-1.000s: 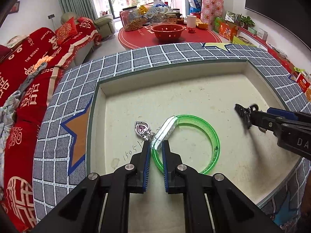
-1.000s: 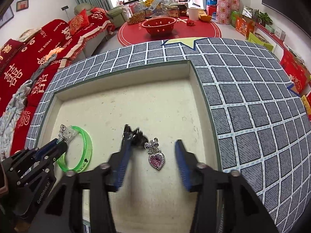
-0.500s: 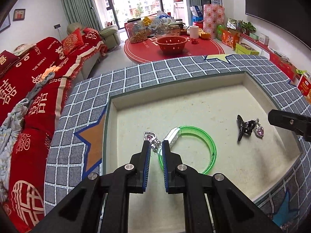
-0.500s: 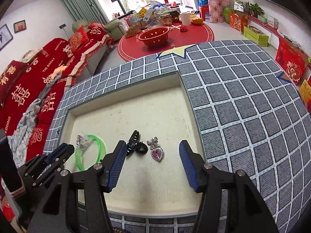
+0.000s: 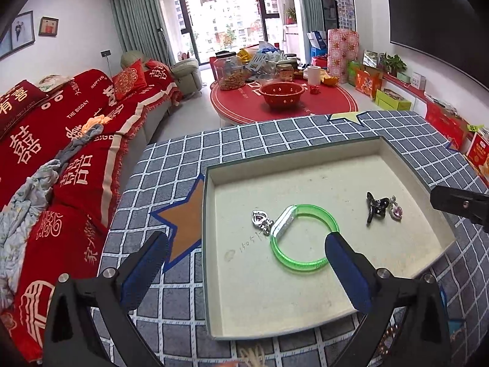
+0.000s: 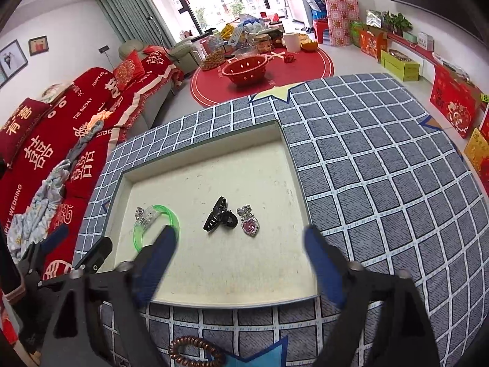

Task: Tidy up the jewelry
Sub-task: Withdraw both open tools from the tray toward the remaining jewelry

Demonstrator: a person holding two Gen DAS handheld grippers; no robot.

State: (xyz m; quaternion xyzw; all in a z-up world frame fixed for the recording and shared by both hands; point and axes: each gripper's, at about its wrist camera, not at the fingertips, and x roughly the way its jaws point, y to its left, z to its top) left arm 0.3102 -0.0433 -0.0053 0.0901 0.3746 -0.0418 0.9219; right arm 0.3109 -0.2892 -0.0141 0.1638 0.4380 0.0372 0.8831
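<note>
Nearest the right wrist camera, a brown spiral hair tie [image 6: 195,353] lies on the checked counter cloth [image 6: 382,183], outside the tray [image 6: 293,159]. Both grippers hang over the tray's near edge: left gripper [image 5: 244,266] and right gripper [image 6: 241,263] jaws opening wide, nothing between them. Farther in, on the tray floor: green bangle [image 5: 305,238], silver heart charm [image 5: 259,217], black claw clip [image 6: 218,218], pink heart pendant [image 6: 250,224]. Placement step looks done; next move likely calls for fetching the hair tie.
</note>
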